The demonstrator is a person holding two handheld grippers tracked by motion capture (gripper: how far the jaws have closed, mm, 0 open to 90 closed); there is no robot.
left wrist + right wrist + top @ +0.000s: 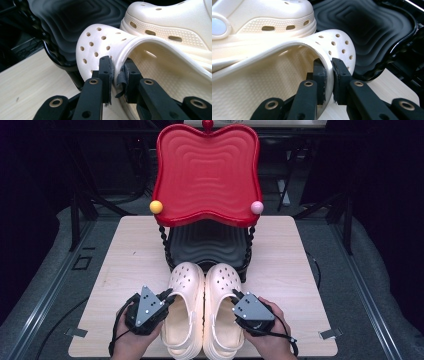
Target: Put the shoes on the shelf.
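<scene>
Two cream-white perforated foam clogs are seen side by side near the near edge of the light wooden table (125, 250), toes directed toward the far edge.

Left claw (167, 295): held in the person's left hand (131, 336) at the near edge, left of centre. In the left gripper view its jaws are pressed onto the outer side wall of the left cream-white clog (182, 312), one pad outside the wall and one inside the opening; the wall is pinched between them. A frayed grey pad lining is noted on the inner jaw.

Right claw (236, 296): held in the right hand (272, 332) at the near edge, right of centre. In the right gripper view its jaws are closed on the outer side wall of the right cream-white clog (221, 312) in the same manner, one pad inside, one outside.

The two clogs are seen just beside each other; whether they touch cannot be told. In both gripper views the neighbouring clog appears behind the gripped one.

Just beyond the toes, at mid-table, a black ribbed lower tray (207, 245) of a two-tier stand is recorded, carried on black twisted posts (165, 247). Above it a glossy red wavy-edged upper tray (207, 172) is seen, reaching past the far edge, with a yellow ball (156, 206) and a pink ball (257, 207) at its near corners.
</scene>
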